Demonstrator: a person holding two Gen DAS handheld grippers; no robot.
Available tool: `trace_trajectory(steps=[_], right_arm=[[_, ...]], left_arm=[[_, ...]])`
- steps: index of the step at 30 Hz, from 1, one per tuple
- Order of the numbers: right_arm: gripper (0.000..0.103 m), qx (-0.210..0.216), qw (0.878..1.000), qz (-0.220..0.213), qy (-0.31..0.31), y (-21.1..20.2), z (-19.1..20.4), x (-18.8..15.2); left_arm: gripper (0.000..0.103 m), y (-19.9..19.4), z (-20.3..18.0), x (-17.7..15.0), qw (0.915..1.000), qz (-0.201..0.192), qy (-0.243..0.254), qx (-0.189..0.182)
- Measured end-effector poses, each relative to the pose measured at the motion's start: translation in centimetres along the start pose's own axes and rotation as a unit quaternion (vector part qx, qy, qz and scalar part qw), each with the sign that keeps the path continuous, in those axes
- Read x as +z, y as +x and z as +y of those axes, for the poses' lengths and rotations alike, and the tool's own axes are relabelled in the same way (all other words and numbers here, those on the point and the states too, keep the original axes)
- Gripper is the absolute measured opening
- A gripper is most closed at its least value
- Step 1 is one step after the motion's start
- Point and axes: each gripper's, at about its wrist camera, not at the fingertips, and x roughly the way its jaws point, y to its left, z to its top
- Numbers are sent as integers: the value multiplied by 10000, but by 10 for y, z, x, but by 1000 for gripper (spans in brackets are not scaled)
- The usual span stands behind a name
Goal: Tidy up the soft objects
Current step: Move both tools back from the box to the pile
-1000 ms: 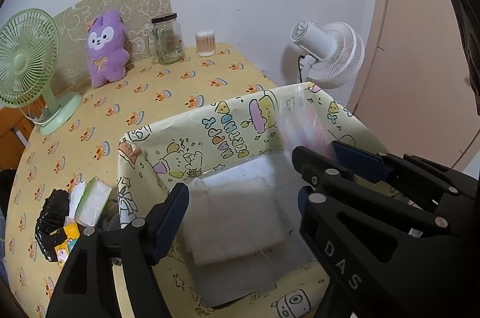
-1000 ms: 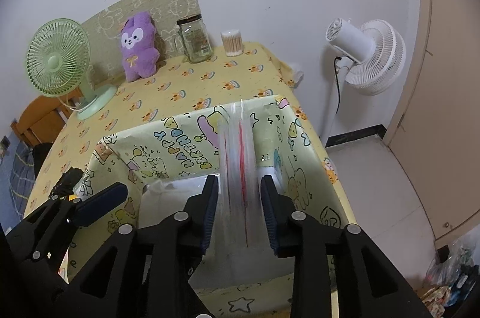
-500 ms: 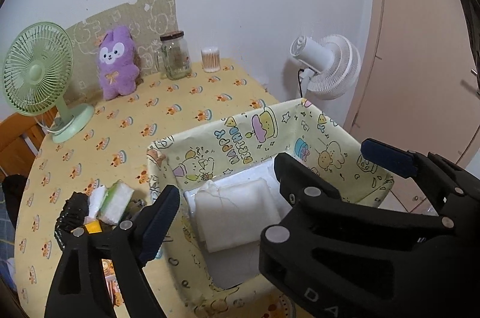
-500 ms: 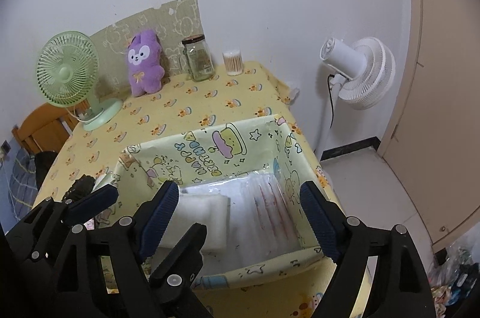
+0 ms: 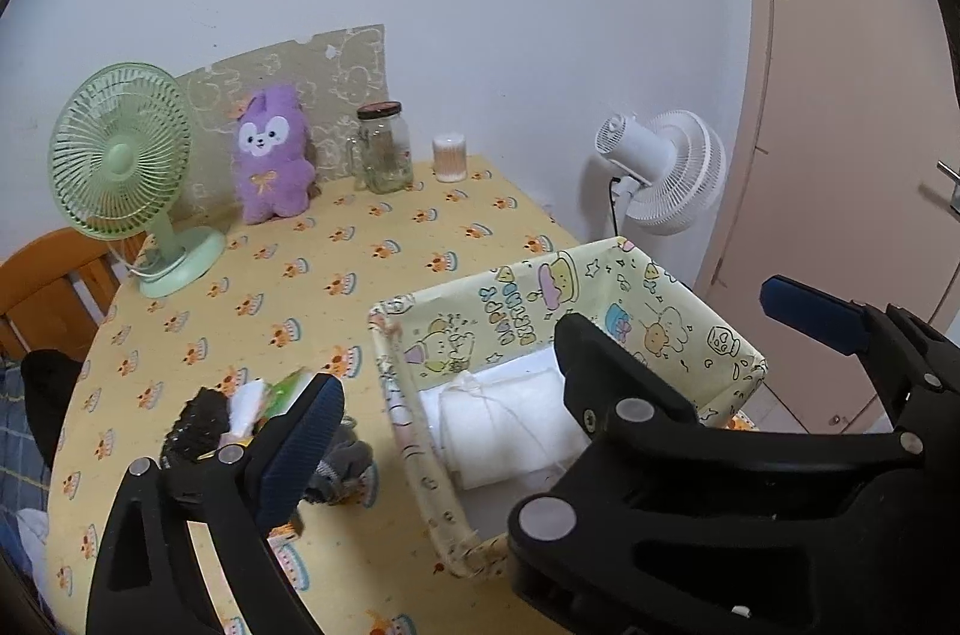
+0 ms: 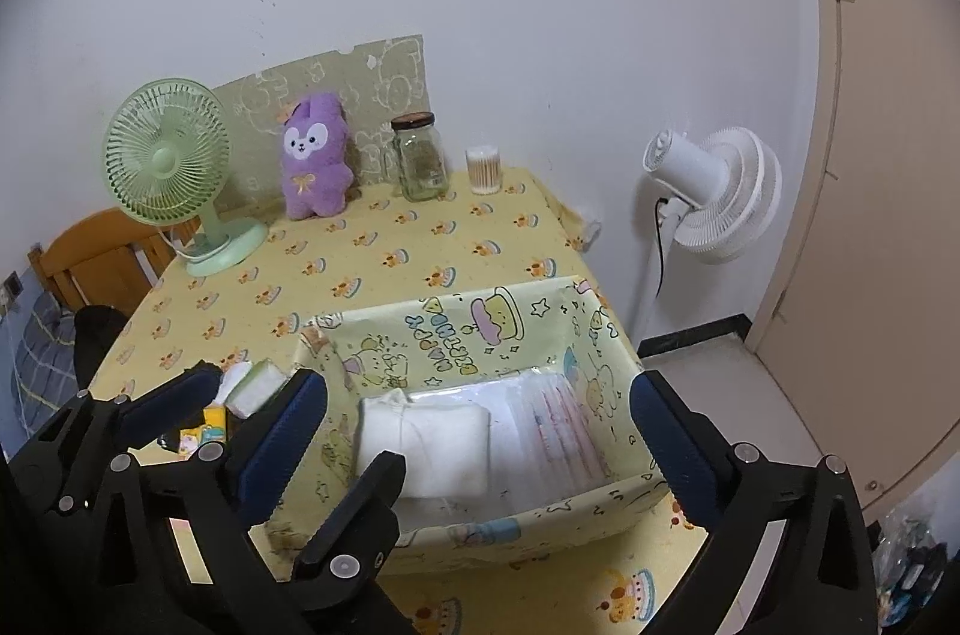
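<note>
Yellow patterned cloth covers the table [image 6: 384, 287], and on it, nearest me, sits the printed storage box [image 6: 456, 335], the largest thing I am working with. It holds 2 items side by side: a folded white towel [image 6: 420, 449] on its left half and a clear plastic pack [image 6: 552, 431] with red stripes lying flat against the right wall, the 2 touching along their inner edges. Both look light and limp (the pack probably slippery too), so I judge they would sag if pinched at a corner; a grip across a folded edge or the thick middle should carry them better. My right gripper [image 6: 480, 431] hangs above the box with its fingers spread wide and nothing between them. My left gripper [image 5: 552, 341] is likewise spread and empty, one finger over the table and the other over the box. Left of the box, just beside its wall, lies the small heap still to be sorted: a green-and-white sponge [image 6: 258, 386], a dark grey crumpled cloth [image 5: 336, 467], a black scrubby piece [image 5: 198, 419] and a small yellow packet [image 6: 204, 434]. The sponge should squash easily, so I would take it across its flat faces.
</note>
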Motion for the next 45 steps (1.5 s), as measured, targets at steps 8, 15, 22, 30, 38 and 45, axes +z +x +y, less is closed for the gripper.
trace_trajectory(steps=[8,15,22,30,38,45], right_arm=[[103,-55,9998,-163,-69,-22,15,0],[103,-82,9992,-322,-238,-40,32,3],[103,-4,9991,-297,-298,-48,52,2],[103,65,9984,-394,-409,-51,68,-1],[103,67,9984,-433,-371,-44,83,-8],[103,285,9980,-357,-433,-31,105,-16]], left_arm=[[102,-21,11,-2,9999,-166,-14,17],[102,-41,21,-4,9996,-279,-57,18],[102,-53,37,-9,9996,-227,-151,83],[102,-61,48,-17,9991,-346,-190,181],[102,-55,65,-26,9990,-216,-270,290],[102,-50,87,-36,9983,-199,-323,444]])
